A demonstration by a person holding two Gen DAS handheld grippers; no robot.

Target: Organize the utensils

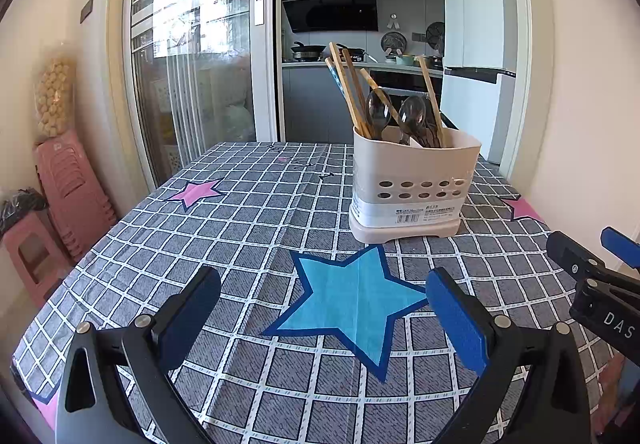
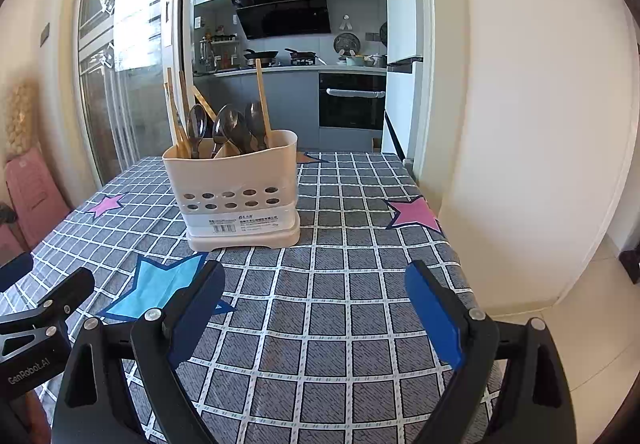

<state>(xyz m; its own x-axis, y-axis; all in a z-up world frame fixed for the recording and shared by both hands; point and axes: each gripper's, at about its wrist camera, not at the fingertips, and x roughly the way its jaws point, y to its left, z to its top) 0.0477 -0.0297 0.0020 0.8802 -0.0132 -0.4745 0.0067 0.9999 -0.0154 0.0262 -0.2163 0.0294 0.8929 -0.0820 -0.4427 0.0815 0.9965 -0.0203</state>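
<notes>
A cream utensil holder [image 1: 412, 187] stands on the checked tablecloth, seen also in the right wrist view [image 2: 236, 191]. Several wooden chopsticks [image 1: 346, 87] and dark spoons [image 1: 412, 115] stand upright in it; they also show in the right wrist view, chopsticks [image 2: 262, 99] and spoons [image 2: 234, 125]. My left gripper [image 1: 322, 302] is open and empty, hovering over a blue star, in front of the holder. My right gripper [image 2: 316, 294] is open and empty, in front and to the right of the holder. Each gripper shows at the edge of the other's view.
The table [image 2: 340, 284] has a grey grid cloth with blue [image 1: 352, 300] and pink stars [image 2: 414, 213]. Stacked pink stools [image 1: 68, 195] stand left of the table. A white wall [image 2: 520, 123] is close on the right. A kitchen lies behind a glass sliding door [image 1: 192, 63].
</notes>
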